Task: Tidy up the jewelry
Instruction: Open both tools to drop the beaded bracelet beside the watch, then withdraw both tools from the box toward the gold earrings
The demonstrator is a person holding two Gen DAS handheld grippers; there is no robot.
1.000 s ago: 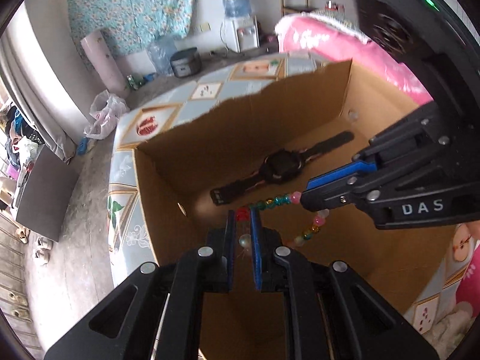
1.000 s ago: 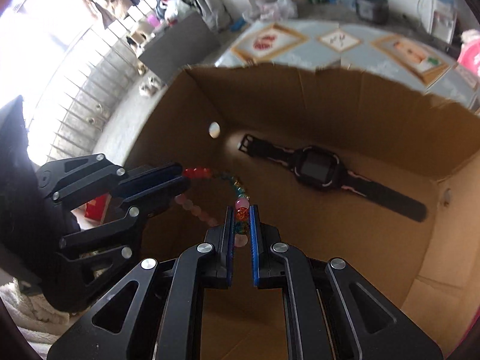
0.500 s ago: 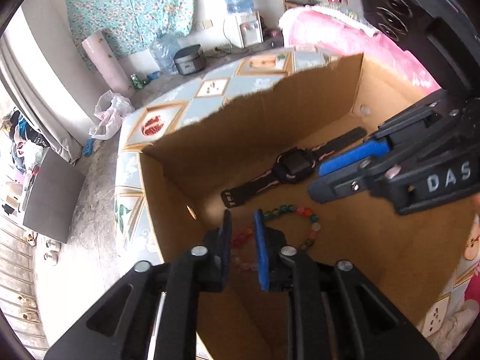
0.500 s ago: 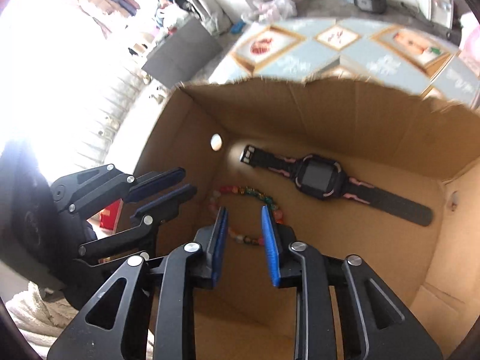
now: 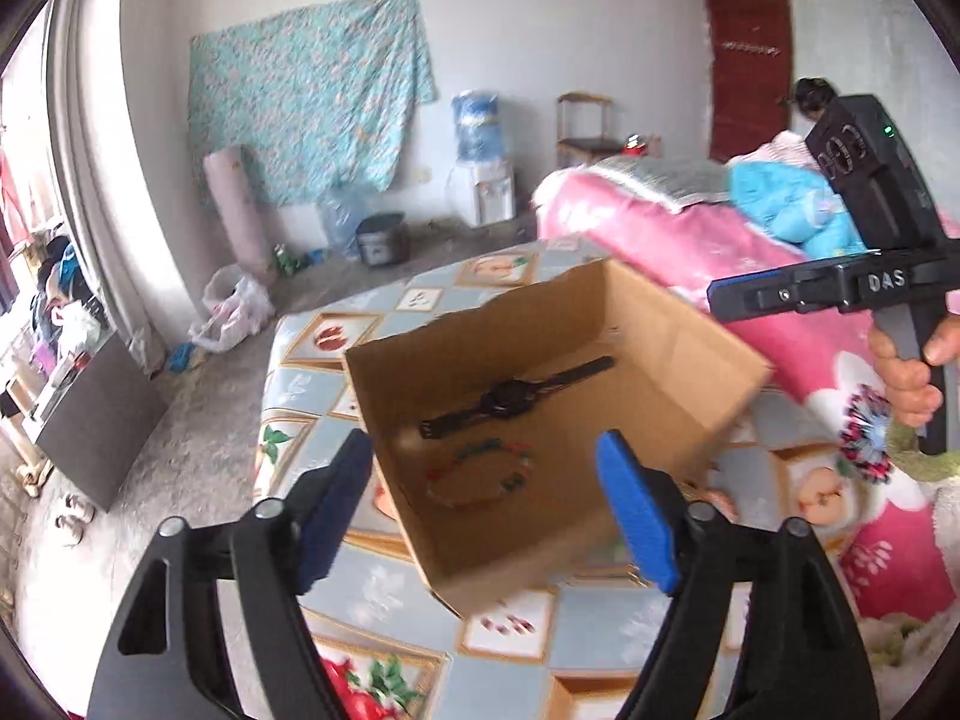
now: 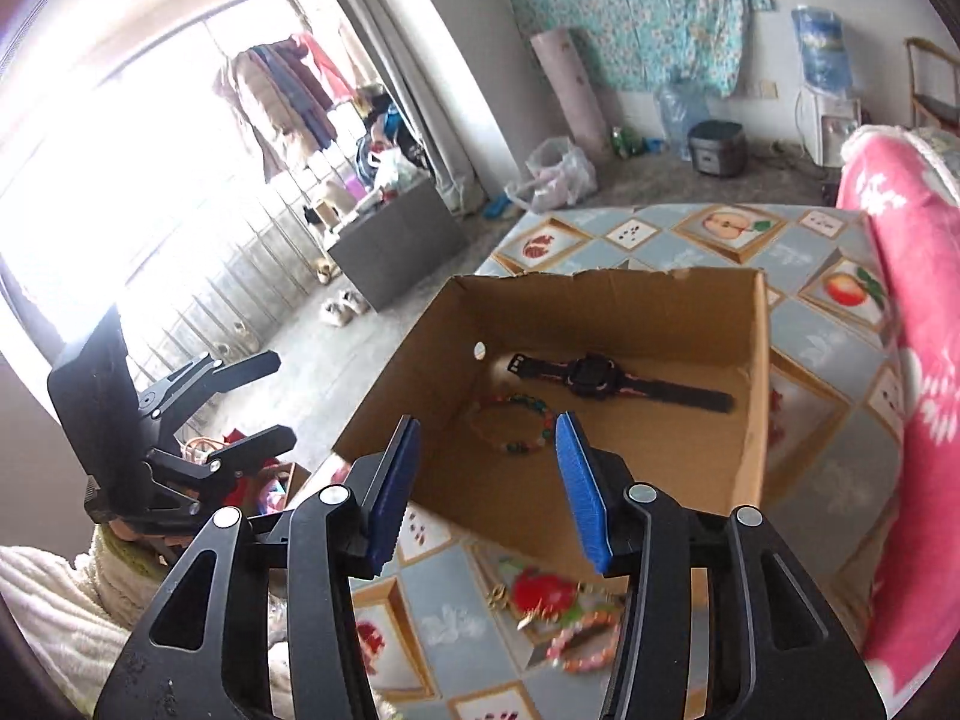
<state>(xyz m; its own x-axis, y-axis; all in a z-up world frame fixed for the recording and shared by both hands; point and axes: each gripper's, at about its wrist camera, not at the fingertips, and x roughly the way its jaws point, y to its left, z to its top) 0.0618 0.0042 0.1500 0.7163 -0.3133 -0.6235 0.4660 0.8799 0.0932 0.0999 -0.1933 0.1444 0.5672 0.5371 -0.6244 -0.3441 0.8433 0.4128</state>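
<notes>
An open cardboard box stands on the table. On its floor lie a black watch and, just in front of it, a coloured bead bracelet. My left gripper hangs above and in front of the box. Its jaws are opening wide, with nothing between them. My right gripper is also raised clear of the box, its jaws opening and empty. A hand holds its handle.
The table carries a fruit-patterned cloth. More bead bracelets and a small gold piece lie on it in front of the box. A pink blanket is heaped to the right. White fabric lies low on the left.
Both grippers let go of the bead bracelet, which now lies on the box floor. Both opened and pulled up and back out of the box.
</notes>
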